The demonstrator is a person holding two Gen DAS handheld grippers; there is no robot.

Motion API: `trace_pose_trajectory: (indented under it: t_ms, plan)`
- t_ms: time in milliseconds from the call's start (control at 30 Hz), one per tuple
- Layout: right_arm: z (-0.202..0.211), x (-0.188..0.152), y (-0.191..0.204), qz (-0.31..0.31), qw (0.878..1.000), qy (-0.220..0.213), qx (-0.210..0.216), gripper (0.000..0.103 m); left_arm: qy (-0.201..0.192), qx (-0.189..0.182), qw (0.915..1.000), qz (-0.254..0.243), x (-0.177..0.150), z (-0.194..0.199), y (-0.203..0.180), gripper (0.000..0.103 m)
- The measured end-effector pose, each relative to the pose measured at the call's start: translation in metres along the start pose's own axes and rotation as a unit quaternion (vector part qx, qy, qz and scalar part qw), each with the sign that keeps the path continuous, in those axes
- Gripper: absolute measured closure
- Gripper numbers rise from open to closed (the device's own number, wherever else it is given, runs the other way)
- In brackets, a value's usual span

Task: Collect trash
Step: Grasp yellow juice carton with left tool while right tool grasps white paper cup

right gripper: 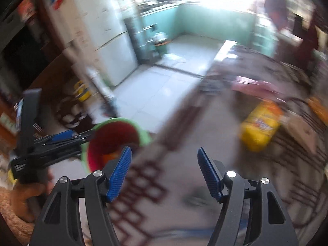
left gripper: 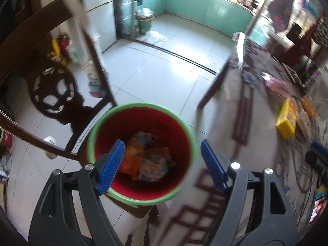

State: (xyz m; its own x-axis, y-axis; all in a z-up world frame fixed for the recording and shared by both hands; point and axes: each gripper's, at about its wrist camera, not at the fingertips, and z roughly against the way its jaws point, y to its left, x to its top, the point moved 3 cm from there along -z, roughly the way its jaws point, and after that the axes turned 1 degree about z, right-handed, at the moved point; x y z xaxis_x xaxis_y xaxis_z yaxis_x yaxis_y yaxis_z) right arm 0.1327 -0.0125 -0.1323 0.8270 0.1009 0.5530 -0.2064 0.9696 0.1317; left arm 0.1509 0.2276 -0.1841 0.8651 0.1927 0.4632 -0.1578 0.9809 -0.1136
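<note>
A red bin with a green rim (left gripper: 141,153) stands beside the table's left edge and holds several crumpled wrappers (left gripper: 147,160). My left gripper (left gripper: 164,164) hangs open and empty right above it. The bin also shows in the right wrist view (right gripper: 114,139), where the left gripper (right gripper: 61,139) reaches over its rim. My right gripper (right gripper: 164,172) is open and empty above the patterned tablecloth (right gripper: 164,194). A yellow packet (right gripper: 260,127) lies on the table to the right; it also shows in the left wrist view (left gripper: 287,119). A pink item (left gripper: 274,85) lies farther back.
A dark carved wooden chair (left gripper: 53,94) stands left of the bin. A white fridge (right gripper: 106,41) and a second green bin (left gripper: 144,23) stand across the tiled floor. More packets and cables (left gripper: 307,123) lie at the table's right side.
</note>
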Motion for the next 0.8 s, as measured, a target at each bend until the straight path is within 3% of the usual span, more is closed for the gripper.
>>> trace_pose_trajectory:
  t_ms: [167,233,300,367,433,567,667,800]
  plan:
    - [0.038,-0.018,-0.140,-0.079,0.990,-0.010,-0.113,0.036,0.004,-0.019,0.9992,-0.034,-0.011,0.003,-0.054,0.029]
    - [0.057,-0.027,-0.204,-0.107,0.980,-0.013,-0.169,0.034,0.006,-0.025,0.9985,-0.048,-0.017,0.004,-0.079,0.029]
    - [0.070,-0.038,-0.254,-0.142,0.969,-0.014,-0.201,0.026,0.004,-0.032,0.9977,-0.060,-0.024,0.006,-0.105,0.028]
    - [0.080,-0.051,-0.317,-0.202,0.953,-0.019,-0.224,0.024,0.003,-0.036,0.9971,-0.067,-0.030,0.007,-0.126,0.026]
    - [0.081,-0.065,-0.370,-0.268,0.935,-0.021,-0.232,0.024,0.005,-0.041,0.9965,-0.072,-0.037,0.008,-0.150,0.026]
    - [0.064,-0.086,-0.438,-0.354,0.910,-0.001,-0.217,0.024,0.002,-0.042,0.9958,-0.081,-0.047,0.013,-0.188,0.026]
    - [0.046,-0.093,-0.463,-0.359,0.909,0.018,-0.212,0.024,-0.007,-0.038,0.9953,-0.089,-0.049,0.018,-0.210,0.024]
    - [0.025,-0.092,-0.470,-0.333,0.919,0.043,-0.206,0.028,-0.026,-0.030,0.9951,-0.091,-0.038,0.019,-0.236,0.023]
